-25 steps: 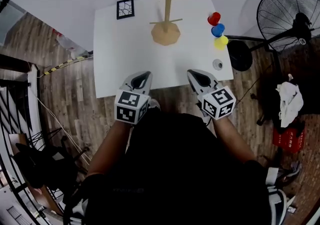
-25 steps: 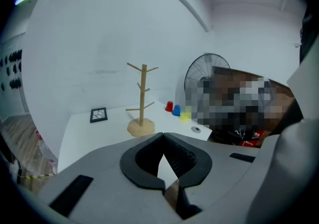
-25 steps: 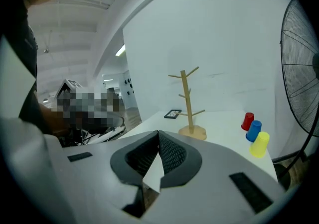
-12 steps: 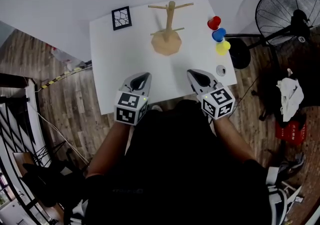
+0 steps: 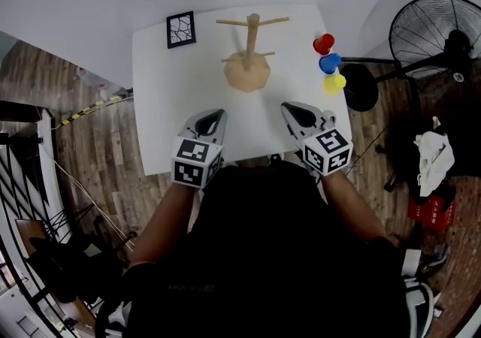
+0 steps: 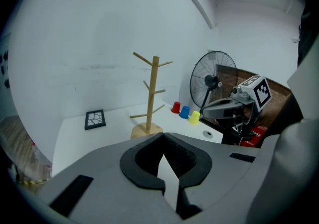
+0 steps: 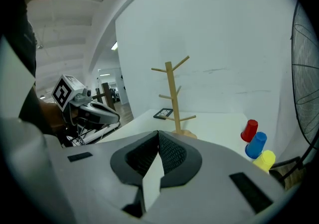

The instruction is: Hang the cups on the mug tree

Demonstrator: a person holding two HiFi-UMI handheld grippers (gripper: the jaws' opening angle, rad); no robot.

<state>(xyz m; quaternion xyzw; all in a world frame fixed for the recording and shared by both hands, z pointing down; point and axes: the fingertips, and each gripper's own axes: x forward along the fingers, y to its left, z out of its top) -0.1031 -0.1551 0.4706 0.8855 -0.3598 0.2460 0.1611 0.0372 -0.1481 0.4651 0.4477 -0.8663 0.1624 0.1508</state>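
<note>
I hold left tongs [image 5: 213,114] and right tongs [image 5: 292,110] clenched, empty, for approach: cups [image 5: 328,63] sit beyond the right one, mug tree [image 5: 249,51] ahead between both.

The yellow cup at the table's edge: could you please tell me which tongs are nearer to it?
Right. In the head view, the right tongs lie just below-left of the yellow cup. The left tongs lie much farther to its left.
</note>
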